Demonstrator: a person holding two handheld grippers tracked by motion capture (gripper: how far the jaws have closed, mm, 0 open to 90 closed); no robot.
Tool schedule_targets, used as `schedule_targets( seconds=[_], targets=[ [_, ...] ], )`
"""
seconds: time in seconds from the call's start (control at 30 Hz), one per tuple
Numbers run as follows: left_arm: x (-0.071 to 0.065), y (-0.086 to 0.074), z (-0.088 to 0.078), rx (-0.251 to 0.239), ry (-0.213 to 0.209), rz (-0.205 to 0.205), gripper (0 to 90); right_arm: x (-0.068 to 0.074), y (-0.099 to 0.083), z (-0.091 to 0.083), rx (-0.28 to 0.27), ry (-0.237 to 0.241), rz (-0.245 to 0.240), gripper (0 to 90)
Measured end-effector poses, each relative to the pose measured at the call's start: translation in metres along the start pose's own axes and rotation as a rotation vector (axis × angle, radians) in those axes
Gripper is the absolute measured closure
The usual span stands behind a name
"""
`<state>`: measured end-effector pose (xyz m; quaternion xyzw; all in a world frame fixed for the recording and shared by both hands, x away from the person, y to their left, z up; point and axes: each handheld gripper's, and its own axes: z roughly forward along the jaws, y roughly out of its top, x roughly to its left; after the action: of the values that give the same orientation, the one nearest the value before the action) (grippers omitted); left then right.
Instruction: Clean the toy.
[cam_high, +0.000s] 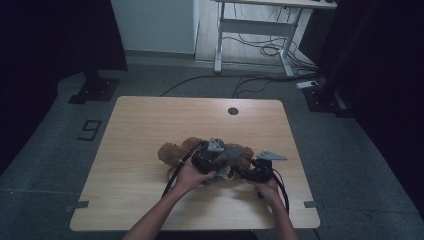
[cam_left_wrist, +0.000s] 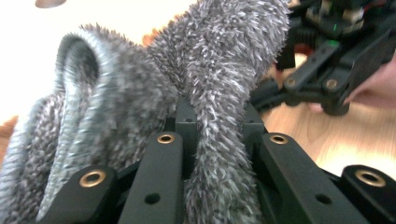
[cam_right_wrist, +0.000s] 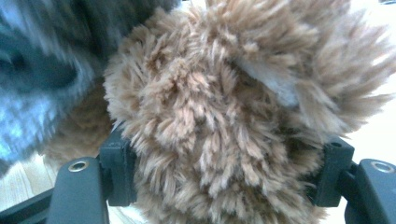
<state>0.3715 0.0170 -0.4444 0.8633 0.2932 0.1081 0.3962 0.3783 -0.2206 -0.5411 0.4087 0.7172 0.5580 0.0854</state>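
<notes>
**Brown plush toy and grey fuzzy cloth held at the near middle of the table**

Wooden table (cam_high: 150, 130), pale, with a round cable hole near its far edge; grey floor all around, a white desk frame (cam_high: 260, 35) and loose cables beyond.

On the table, toward the near side and roughly centred: brown plush toy (cam_high: 172, 151), shaggy, lying across the wood, its left end free and bare, its right end under the grippers. In the right gripper view, a rounded brown part of it (cam_right_wrist: 224, 116) sitting squarely between the two black jaws, fur bulging over both pads, jaws set wide and pressing on it from either side.

Draped over the toy's middle: grey fuzzy cloth (cam_high: 231, 151), seen from above between the two grippers. In the left gripper view, a narrow fold of it (cam_left_wrist: 219, 116) running straight up between the jaws, the rest hanging in a loop to the left; jaws pressed nearly together, pinching that fold.

Left gripper (cam_high: 207, 159), held from below by a hand, resting over the toy's middle. Right gripper (cam_high: 252, 171), just beside it on the right, also at the toy; seen again farther off (cam_left_wrist: 327, 70) in the left gripper view, beyond the cloth.
</notes>
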Motion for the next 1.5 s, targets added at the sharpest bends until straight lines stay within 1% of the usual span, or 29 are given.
schedule_targets(
  seconds=[0.07, 0.1, 0.17, 0.2, 0.3, 0.37, 0.43, 0.47, 0.5, 0.53, 0.57, 0.6, 0.63, 0.73, 0.83, 1.0, 1.13, 1.23, 1.3, 1.4, 1.5],
  targets=[
    [0.004, 0.006, -0.005, -0.034, 0.014, -0.013, 76.7, -0.001, 0.0, 0.0, -0.002, 0.001, 0.006, 28.4],
    [0.008, 0.012, -0.009, -0.054, 0.026, -0.022, 76.8, -0.001, 0.0, 0.0, -0.003, 0.002, 0.012, 28.4],
    [0.012, 0.023, -0.013, -0.077, 0.041, -0.032, 76.8, -0.001, 0.0, 0.0, -0.001, 0.001, 0.011, 28.4],
    [0.013, 0.028, -0.013, -0.088, 0.04, -0.036, 76.8, -0.001, 0.0, 0.0, -0.001, 0.001, 0.011, 28.4],
    [0.011, 0.044, -0.007, -0.085, 0.053, -0.011, 76.8, -0.001, 0.0, -0.001, 0.0, 0.001, 0.013, 28.5],
    [0.01, 0.05, 0.003, -0.067, 0.057, -0.004, 76.8, -0.001, 0.0, -0.001, 0.001, 0.0, 0.013, 28.5],
    [0.009, 0.053, 0.019, -0.032, 0.056, -0.009, 76.7, -0.001, 0.0, -0.001, 0.0, 0.0, 0.014, 28.5],
    [0.009, 0.052, 0.025, -0.007, 0.051, -0.01, 76.7, -0.001, 0.0, -0.001, -0.001, -0.001, 0.014, 28.5],
    [0.008, 0.05, 0.033, 0.031, 0.043, -0.01, 76.6, -0.001, 0.0, -0.001, -0.001, -0.001, 0.014, 28.5],
    [0.006, 0.045, 0.042, 0.087, 0.026, -0.003, 76.5, -0.001, 0.0, 0.0, -0.002, -0.001, 0.014, 28.6],
    [0.005, 0.042, 0.045, 0.091, 0.03, 0.01, 76.4, -0.001, 0.0, 0.0, -0.001, -0.002, 0.012, 28.5],
    [0.003, 0.038, 0.043, 0.065, 0.036, 0.003, 76.5, -0.001, -0.001, 0.0, 0.004, -0.004, 0.008, 28.5],
    [0.003, 0.035, 0.041, 0.057, 0.032, -0.006, 76.6, -0.001, -0.001, -0.001, 0.007, -0.001, 0.007, 28.5],
    [0.002, 0.026, 0.036, 0.041, 0.032, -0.007, 76.8, 0.0, 0.0, -0.001, 0.013, -0.003, -0.009, 28.4],
    [0.0, 0.014, 0.029, 0.022, 0.027, -0.022, 76.9, 0.001, 0.0, -0.001, 0.012, -0.004, -0.012, 28.4],
    [-0.002, -0.001, 0.017, 0.032, 0.006, -0.014, 76.8, 0.001, 0.0, -0.001, 0.012, -0.005, -0.016, 28.4],
    [-0.004, -0.011, 0.012, 0.034, -0.002, 0.006, 76.8, 0.001, -0.001, 0.0, 0.011, -0.003, -0.016, 28.4],
    [-0.006, -0.013, 0.008, 0.04, -0.012, 0.012, 76.6, 0.001, -0.001, 0.0, 0.01, -0.002, -0.015, 28.4],
    [-0.004, -0.012, 0.0, 0.03, -0.016, 0.009, 76.4, 0.001, 0.0, -0.001, 0.009, -0.002, -0.012, 28.4],
    [-0.001, -0.004, -0.012, -0.008, 0.003, 0.005, 76.1, 0.0, -0.001, 0.0, 0.005, -0.001, -0.001, 28.4],
    [0.004, 0.008, -0.021, -0.053, 0.02, -0.011, 75.8, -0.001, -0.001, 0.0, 0.001, 0.0, 0.008, 28.4]
  ],
)
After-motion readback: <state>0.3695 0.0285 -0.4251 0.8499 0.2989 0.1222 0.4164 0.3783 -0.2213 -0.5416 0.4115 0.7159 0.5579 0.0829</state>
